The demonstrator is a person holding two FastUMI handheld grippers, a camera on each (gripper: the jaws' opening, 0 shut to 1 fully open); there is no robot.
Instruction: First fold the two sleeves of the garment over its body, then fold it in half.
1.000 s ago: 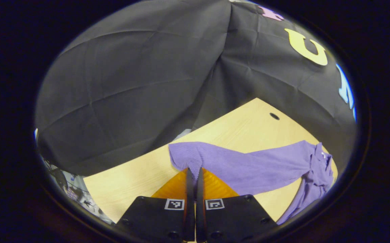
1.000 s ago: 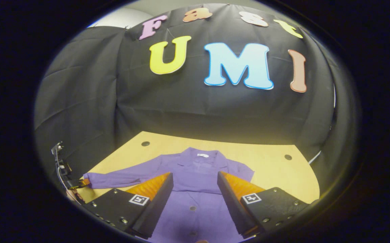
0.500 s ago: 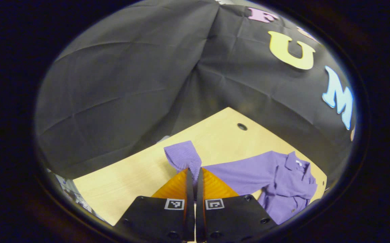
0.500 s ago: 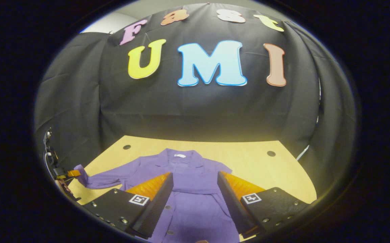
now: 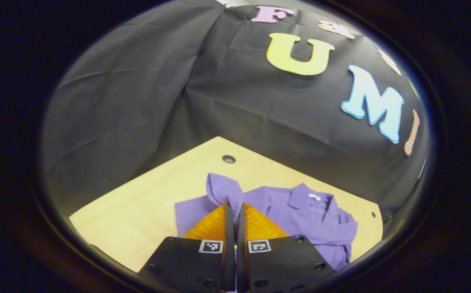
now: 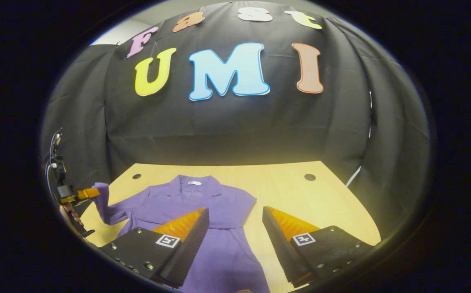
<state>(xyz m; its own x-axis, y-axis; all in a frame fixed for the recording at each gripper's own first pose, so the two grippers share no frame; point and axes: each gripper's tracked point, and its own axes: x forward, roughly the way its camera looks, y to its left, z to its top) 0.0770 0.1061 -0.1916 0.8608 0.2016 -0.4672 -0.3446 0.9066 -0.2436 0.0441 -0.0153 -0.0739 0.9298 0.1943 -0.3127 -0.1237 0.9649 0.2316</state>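
A staged recording booth, not a lived-in home, is indicated by the black cloth wall [image 6: 227, 126] hung in creases behind and at both sides of the frame. The lower middle is taken up by a pale wooden table [image 6: 300, 199] with 2 round holes [image 6: 309, 177] near its far edge. A strip of plain light wall [image 6: 125, 30] is seen above the cloth at upper left.

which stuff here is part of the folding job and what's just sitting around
Part of the job:
- purple garment, lying collar-up on the table
- its sleeve cuff, pinched in the left tool
- right tool, open above the garment's body

Just there:
- wooden table
- holes in the tabletop
- black cloth wall
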